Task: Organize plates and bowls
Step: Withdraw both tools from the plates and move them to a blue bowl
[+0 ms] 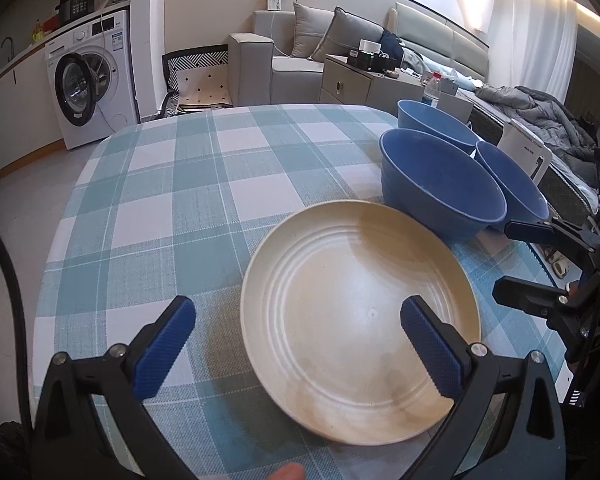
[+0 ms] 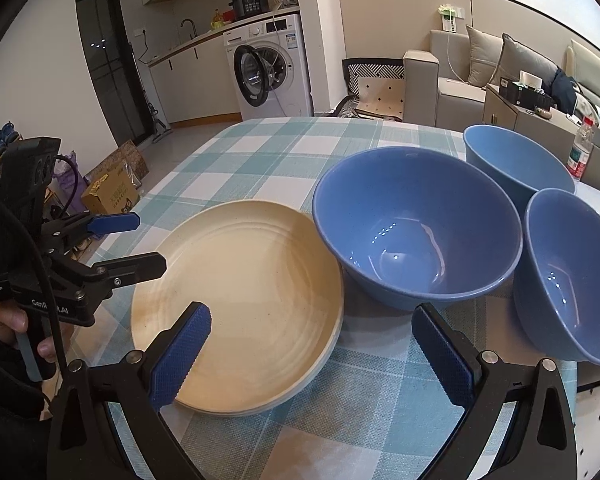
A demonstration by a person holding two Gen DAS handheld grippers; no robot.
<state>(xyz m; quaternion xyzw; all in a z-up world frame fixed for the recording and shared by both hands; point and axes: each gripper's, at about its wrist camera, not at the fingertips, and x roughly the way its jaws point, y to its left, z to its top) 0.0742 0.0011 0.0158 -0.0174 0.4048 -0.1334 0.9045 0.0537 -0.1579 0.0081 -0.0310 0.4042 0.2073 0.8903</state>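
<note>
A stack of cream ridged plates (image 1: pixel 360 320) (image 2: pixel 240 300) lies on the checked tablecloth. Three blue bowls stand beside it: a large one (image 1: pixel 440 184) (image 2: pixel 416 224) touching the plates, a far one (image 1: pixel 432 124) (image 2: pixel 516 160), and a near right one (image 1: pixel 512 184) (image 2: pixel 576 276). My left gripper (image 1: pixel 298 344) is open and empty, its right finger over the plate and its left finger over the cloth; it also shows in the right wrist view (image 2: pixel 140 244). My right gripper (image 2: pixel 312 352) is open and empty, spanning the plates' near edge and the large bowl's base; it also shows in the left wrist view (image 1: pixel 504 260).
The table (image 1: pixel 180 184) has a teal-and-white checked cloth with a rounded far edge. A washing machine (image 1: pixel 88 80), a sofa (image 1: pixel 284 52), a side cabinet and a water bottle (image 2: pixel 580 152) stand beyond. Boxes (image 2: pixel 108 192) sit on the floor at left.
</note>
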